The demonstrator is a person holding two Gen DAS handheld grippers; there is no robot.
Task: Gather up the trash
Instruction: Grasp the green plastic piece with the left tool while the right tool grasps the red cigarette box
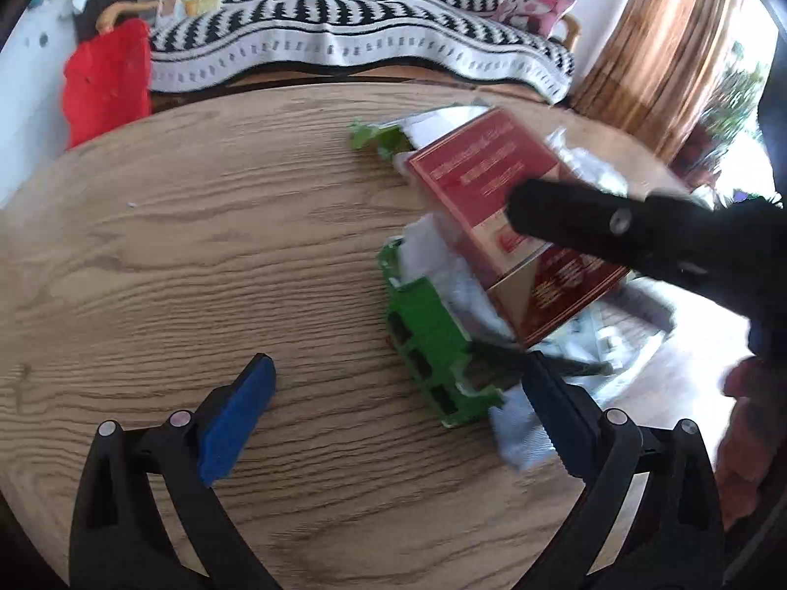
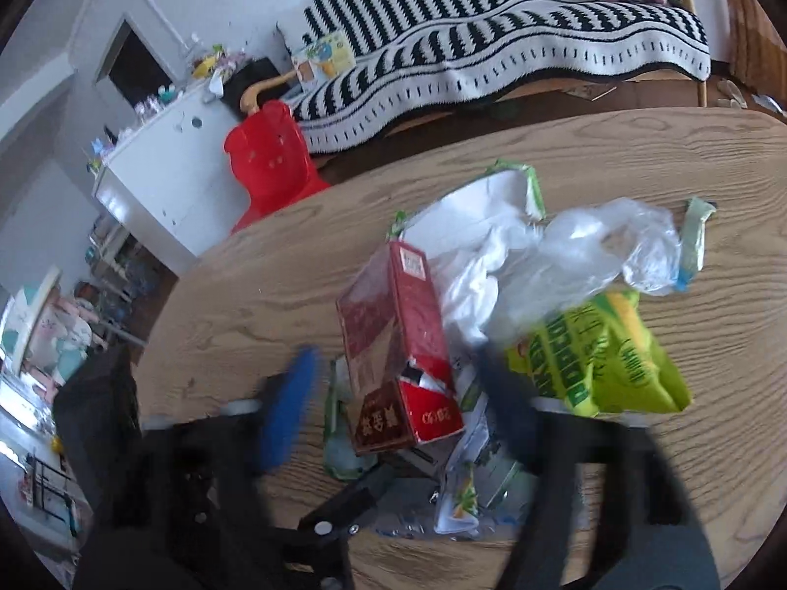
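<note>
A pile of trash lies on the wooden table (image 1: pixel 196 246). A red carton (image 1: pixel 492 187) tops it, over a torn green box (image 1: pixel 433 344) and white wrappers (image 1: pixel 433 246). My left gripper (image 1: pixel 398 393) is open, its right finger touching the pile's near edge. My right gripper reaches in from the right, one black finger (image 1: pixel 556 216) on the red carton. In the right wrist view the right gripper (image 2: pixel 398 383) is open and straddles the red carton (image 2: pixel 393 334). A clear plastic bag (image 2: pixel 600 246) and a yellow-green snack bag (image 2: pixel 605 354) lie beside it.
A sofa with a black-and-white striped blanket (image 1: pixel 344 34) stands beyond the table. A red stool (image 1: pixel 108 83) sits at the left, by a white cabinet (image 2: pixel 167 167). A brown curtain (image 1: pixel 669 39) hangs at the right. The table's far edge (image 2: pixel 541 132) is near.
</note>
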